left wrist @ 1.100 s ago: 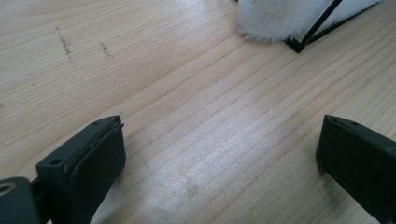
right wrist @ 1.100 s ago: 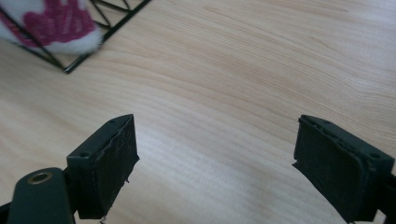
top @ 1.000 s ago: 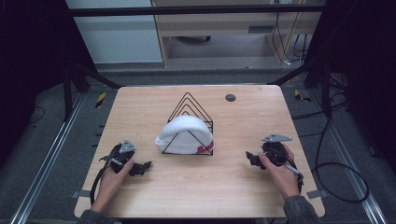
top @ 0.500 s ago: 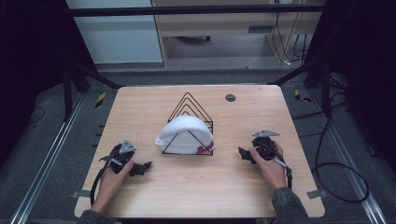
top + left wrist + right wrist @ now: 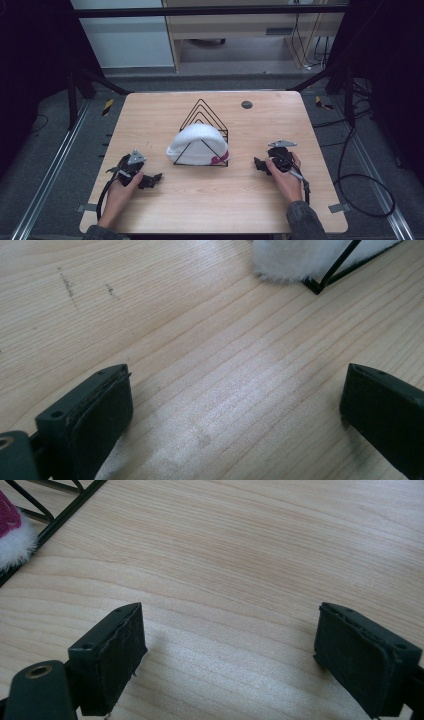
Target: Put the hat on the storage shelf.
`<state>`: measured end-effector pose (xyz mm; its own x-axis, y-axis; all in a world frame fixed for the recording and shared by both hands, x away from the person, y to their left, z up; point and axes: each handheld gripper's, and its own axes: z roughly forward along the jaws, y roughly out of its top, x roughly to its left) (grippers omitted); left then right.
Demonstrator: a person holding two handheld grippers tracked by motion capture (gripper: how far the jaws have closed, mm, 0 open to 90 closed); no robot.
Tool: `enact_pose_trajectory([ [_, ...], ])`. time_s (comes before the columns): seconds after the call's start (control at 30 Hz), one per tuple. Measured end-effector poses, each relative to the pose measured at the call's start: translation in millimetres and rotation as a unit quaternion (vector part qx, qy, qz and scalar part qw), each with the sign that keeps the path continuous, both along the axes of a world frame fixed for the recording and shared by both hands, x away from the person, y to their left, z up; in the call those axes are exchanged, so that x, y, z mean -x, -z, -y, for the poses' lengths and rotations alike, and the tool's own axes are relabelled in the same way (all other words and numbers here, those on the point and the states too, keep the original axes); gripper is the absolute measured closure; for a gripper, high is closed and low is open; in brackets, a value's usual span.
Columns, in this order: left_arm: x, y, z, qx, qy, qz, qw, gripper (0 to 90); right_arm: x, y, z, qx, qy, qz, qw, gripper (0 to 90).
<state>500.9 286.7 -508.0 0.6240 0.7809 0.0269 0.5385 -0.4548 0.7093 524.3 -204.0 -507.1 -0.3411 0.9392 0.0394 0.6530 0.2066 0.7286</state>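
On the light wooden table (image 5: 210, 200) stands a black wire rack with triangle-shaped dividers (image 5: 202, 112), approx. at the centre, and a white fluffy hat with a pink-red patch (image 5: 197, 145) sits in its front part, w/ the near triangle frame crossing over the fur. The left gripper (image 5: 152, 179) lies low at about 8 o'clock from the hat, held by the person's left hand (image 5: 122, 186); its jaws are spread wide apart and hold nothing, pointing toward the rack. In the left gripper view, the hat's white fur edge and one black rack corner show at 1 o'clock, apart from the jaws, bare wood between them. The right gripper (image 5: 259, 165) is at about 4 o'clock from the hat, in the person's right hand (image 5: 285, 175), near the rack's right side but not touching; jaws also released, wide, nothing between. In the right gripper view the pink patch and rack base show at 10 o'clock. A small dark round disc (image 5: 246, 104) lies at 1 o'clock, well apart from the rack.
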Motion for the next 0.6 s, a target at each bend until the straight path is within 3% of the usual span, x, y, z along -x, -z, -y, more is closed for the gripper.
enact_pose_trajectory([
  [0.23,0.0,0.0,0.0,0.0,0.0,0.0,1.0,0.0,3.1,3.7,-3.9,0.008,0.005,0.016,0.9998,11.8],
  [0.3,0.0,-0.1,-0.1,-0.001,0.0,-0.001,1.0,0.0,3.4,3.9,-5.1,0.018,0.005,0.017,0.9997,11.6],
  [0.6,0.7,-0.1,-0.3,-0.001,0.0,0.001,1.0,0.0,14.3,4.3,-8.2,0.015,0.016,0.018,0.9996,11.7],
])
